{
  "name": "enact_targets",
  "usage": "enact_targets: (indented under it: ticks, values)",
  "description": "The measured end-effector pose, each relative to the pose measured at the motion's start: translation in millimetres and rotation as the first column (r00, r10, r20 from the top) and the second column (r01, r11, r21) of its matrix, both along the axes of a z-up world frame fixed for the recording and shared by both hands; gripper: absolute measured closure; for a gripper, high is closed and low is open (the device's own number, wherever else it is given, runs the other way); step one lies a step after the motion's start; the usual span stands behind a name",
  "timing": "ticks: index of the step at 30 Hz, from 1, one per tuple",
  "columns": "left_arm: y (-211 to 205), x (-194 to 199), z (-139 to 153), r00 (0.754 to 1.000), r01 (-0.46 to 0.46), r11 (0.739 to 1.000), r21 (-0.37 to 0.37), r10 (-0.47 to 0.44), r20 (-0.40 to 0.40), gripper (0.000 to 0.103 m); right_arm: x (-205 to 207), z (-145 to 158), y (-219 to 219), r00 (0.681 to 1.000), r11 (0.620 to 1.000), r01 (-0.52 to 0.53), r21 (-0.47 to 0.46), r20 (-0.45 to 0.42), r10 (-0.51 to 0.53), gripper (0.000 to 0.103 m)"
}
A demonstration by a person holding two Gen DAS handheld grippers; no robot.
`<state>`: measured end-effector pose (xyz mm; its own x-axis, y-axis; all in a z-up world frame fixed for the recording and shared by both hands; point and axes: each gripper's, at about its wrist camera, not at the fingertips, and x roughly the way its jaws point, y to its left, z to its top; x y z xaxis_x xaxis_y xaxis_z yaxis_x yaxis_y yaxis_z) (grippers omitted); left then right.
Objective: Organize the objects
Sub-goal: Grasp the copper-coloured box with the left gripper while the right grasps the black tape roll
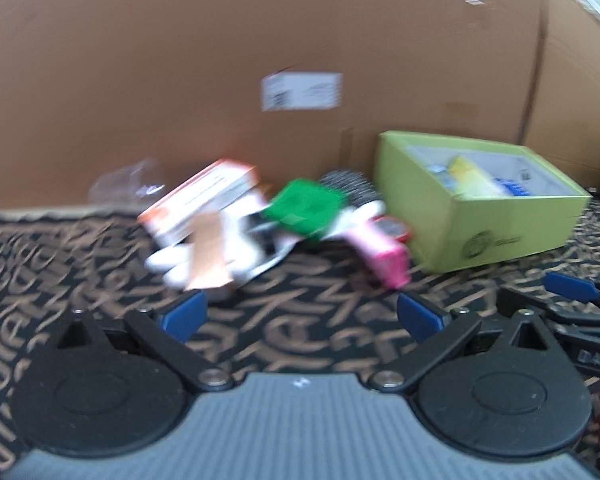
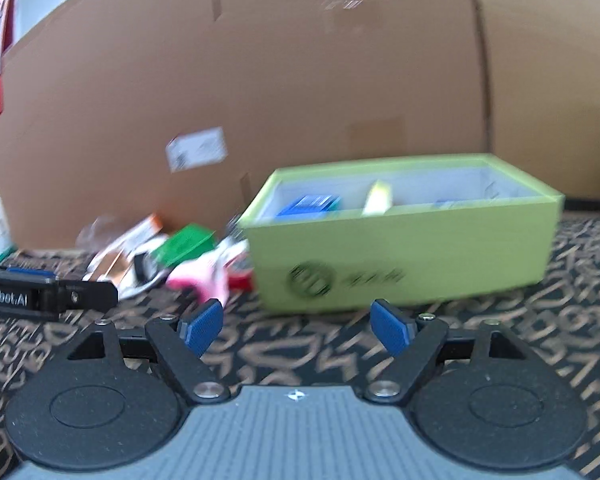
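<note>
An open lime-green box (image 1: 496, 236) (image 2: 404, 264) stands on the patterned cloth and holds a yellow item (image 1: 472, 178) and blue packets (image 2: 308, 205). To its left lies a loose pile: an orange-and-white carton (image 1: 203, 196) (image 2: 133, 236), a green packet (image 1: 304, 206) (image 2: 187, 245), a pink object (image 1: 382, 254) (image 2: 201, 280) and a white object (image 1: 171, 264). My left gripper (image 1: 302, 316) is open and empty, short of the pile. My right gripper (image 2: 297, 328) is open and empty in front of the green box. Both views are blurred.
A large brown cardboard box (image 1: 259, 40) (image 2: 300, 80) walls off the back. Crumpled clear plastic (image 1: 131, 184) lies left of the pile. The black-and-tan patterned cloth (image 1: 300, 344) covers the surface. The right gripper's arm (image 1: 572, 292) shows at the right edge, the left gripper's arm (image 2: 47, 296) at the left edge.
</note>
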<state>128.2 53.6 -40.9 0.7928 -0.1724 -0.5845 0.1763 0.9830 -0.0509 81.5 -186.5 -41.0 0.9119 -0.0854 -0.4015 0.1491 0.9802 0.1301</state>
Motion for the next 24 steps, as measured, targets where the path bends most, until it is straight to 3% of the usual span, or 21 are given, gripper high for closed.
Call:
enact_targets:
  ticks: [5,11,13,17,21,24]
  values:
    - [48,10,-12,0.995,-0.088,0.995,-0.042,0.086,-0.05,0.0,9,-7,28,0.996,0.998,-0.066,0.021,-0.051,0.067,0.019]
    - [71,43,-11,0.992,-0.12,0.991,-0.051,0.119,-0.034,0.006,19,-6,52,0.992,0.995,-0.1,0.002,-0.073,0.1,0.019]
    - [72,59,-12,0.992,-0.123,0.99,-0.069,0.12,-0.044,0.016,19,-4,57,0.992,0.995,-0.103,-0.003,-0.074,0.103,0.019]
    - [70,92,-15,0.989,-0.134,0.987,-0.093,0.127,-0.079,0.026,24,-2,65,0.989,0.993,-0.118,-0.012,-0.086,0.116,0.024]
    - [65,105,-24,0.99,-0.066,0.993,-0.096,0.054,-0.127,0.069,35,4,78,0.986,0.988,-0.146,-0.045,-0.092,0.142,0.04]
    - [70,88,-17,0.991,-0.043,0.992,-0.118,0.027,-0.128,0.071,53,6,87,0.982,0.982,-0.174,-0.073,-0.09,0.167,0.05]
